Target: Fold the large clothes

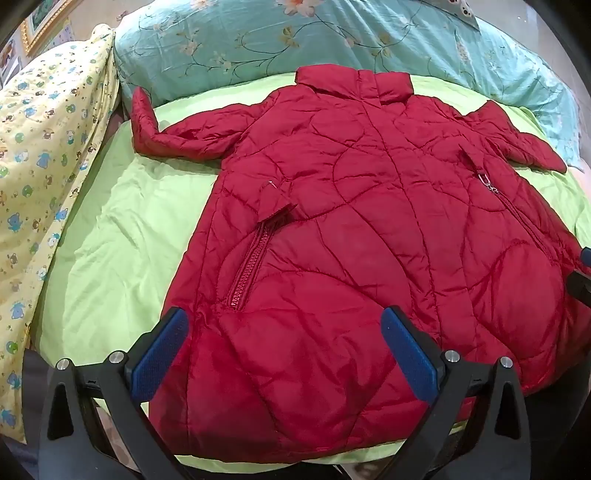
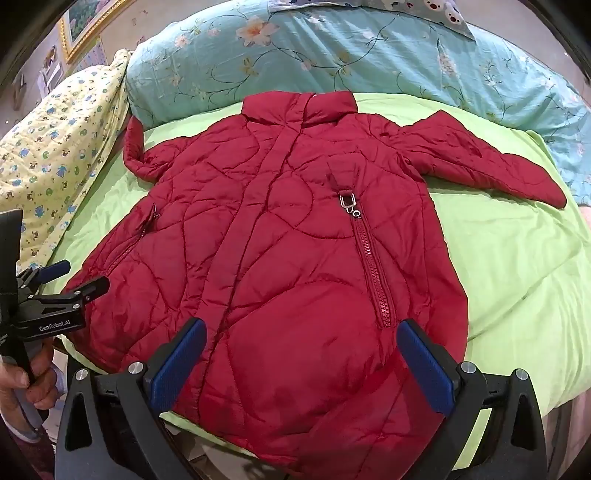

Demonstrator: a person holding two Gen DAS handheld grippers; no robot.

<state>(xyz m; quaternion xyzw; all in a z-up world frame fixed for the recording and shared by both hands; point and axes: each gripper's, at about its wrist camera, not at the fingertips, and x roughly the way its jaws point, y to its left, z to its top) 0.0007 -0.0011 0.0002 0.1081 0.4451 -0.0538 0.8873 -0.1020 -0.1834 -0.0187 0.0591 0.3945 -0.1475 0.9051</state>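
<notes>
A red quilted jacket (image 1: 351, 221) lies flat, front up, on a lime-green sheet (image 1: 110, 240), collar at the far end and both sleeves spread out. It also shows in the right wrist view (image 2: 288, 258). My left gripper (image 1: 284, 321) is open, its blue pads over the hem on the jacket's left side, holding nothing. My right gripper (image 2: 303, 332) is open over the hem on the jacket's right side, holding nothing. The left gripper (image 2: 70, 277) also shows at the left edge of the right wrist view, held by a hand.
A teal floral pillow (image 1: 295, 40) lies beyond the collar. A yellow quilt with a bear print (image 1: 44, 166) is bunched along the left. The green sheet (image 2: 517, 277) is bare to the jacket's right. A framed picture (image 2: 88, 22) hangs on the far wall.
</notes>
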